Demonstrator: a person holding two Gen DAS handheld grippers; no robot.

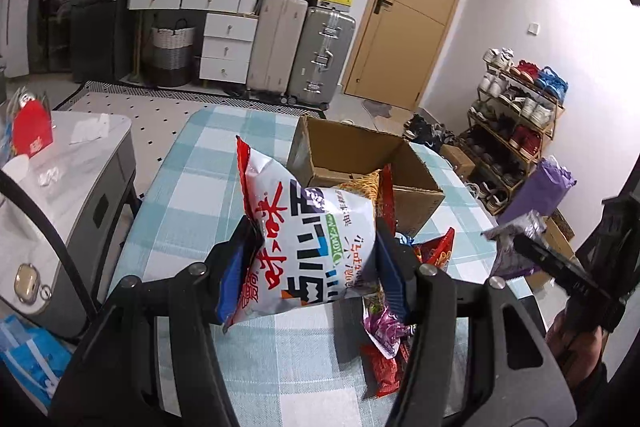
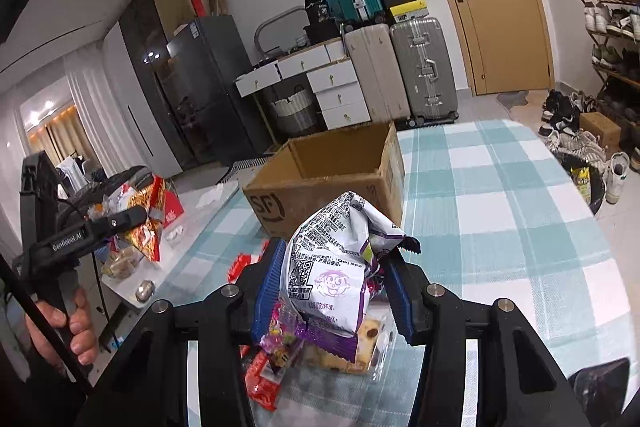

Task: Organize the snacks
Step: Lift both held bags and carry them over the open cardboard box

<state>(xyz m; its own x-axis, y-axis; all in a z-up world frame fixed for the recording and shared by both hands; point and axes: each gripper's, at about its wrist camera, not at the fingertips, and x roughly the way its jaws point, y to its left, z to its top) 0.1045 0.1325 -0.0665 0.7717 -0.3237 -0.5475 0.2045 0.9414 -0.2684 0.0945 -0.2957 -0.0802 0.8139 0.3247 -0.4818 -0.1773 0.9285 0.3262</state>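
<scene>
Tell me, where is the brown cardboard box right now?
The brown cardboard box sits open on the blue-and-white checked tablecloth, just beyond the white-and-red snack bag; in the right wrist view it is centre, before the drawers.

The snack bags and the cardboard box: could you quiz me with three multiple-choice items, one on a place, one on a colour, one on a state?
1. Where is the cardboard box?
A. on the checked tablecloth
B. on the floor
C. on the shoe rack

2. What colour are the gripper pads?
A. yellow
B. blue
C. green

3. What is the left gripper doing?
A. hanging open and empty
B. resting inside the box
C. clamping a white and red snack bag

Answers: 1 A, the box stands on the cloth; 2 B, ribbed blue pads flank each bag; 3 C, the pads press the bag's sides.
</scene>
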